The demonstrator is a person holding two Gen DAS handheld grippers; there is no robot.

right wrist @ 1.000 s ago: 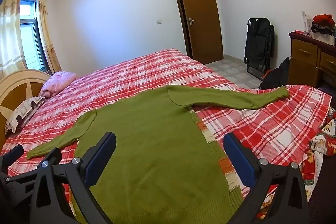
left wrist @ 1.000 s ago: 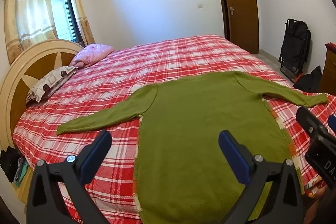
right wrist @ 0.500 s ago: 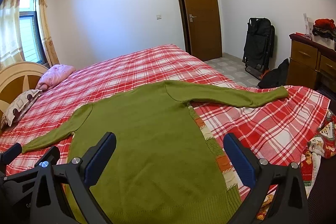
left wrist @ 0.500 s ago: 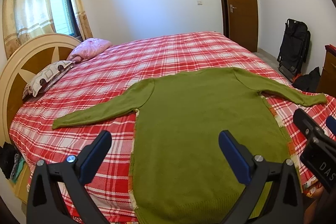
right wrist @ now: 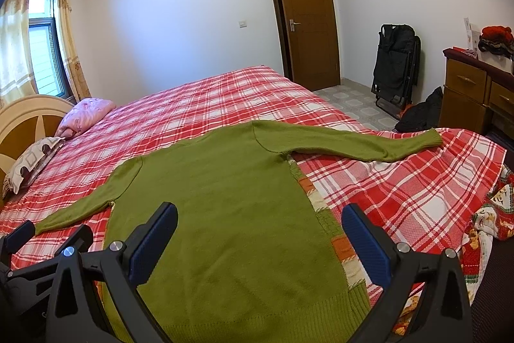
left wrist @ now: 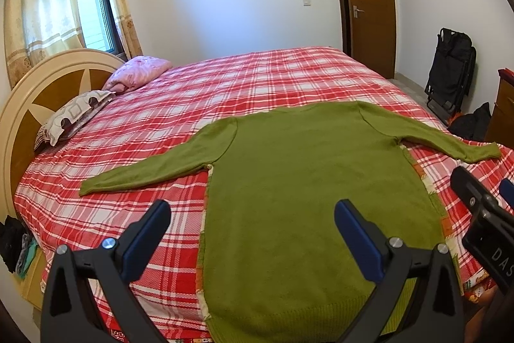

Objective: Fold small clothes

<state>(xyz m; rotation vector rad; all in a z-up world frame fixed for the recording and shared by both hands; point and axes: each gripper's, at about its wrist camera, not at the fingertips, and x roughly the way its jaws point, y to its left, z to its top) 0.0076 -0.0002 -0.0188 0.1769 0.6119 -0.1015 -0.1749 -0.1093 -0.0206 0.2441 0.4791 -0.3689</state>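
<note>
A green knit sweater lies flat on the red plaid bed, back side up, hem nearest me, both sleeves spread out to the sides. It also shows in the right wrist view. My left gripper is open and empty, held above the sweater's lower left part. My right gripper is open and empty above the lower right part. The left sleeve points toward the headboard. The right sleeve reaches toward the bed's right edge.
A headboard and two pillows are at the left. A brown door, a folded black chair and a wooden dresser stand at the right. A patterned cloth hangs at the bed's right corner.
Both grippers have risen and drawn back a little, so the sweater sits lower and farther in view. Both stay open. The sweater has not moved.
</note>
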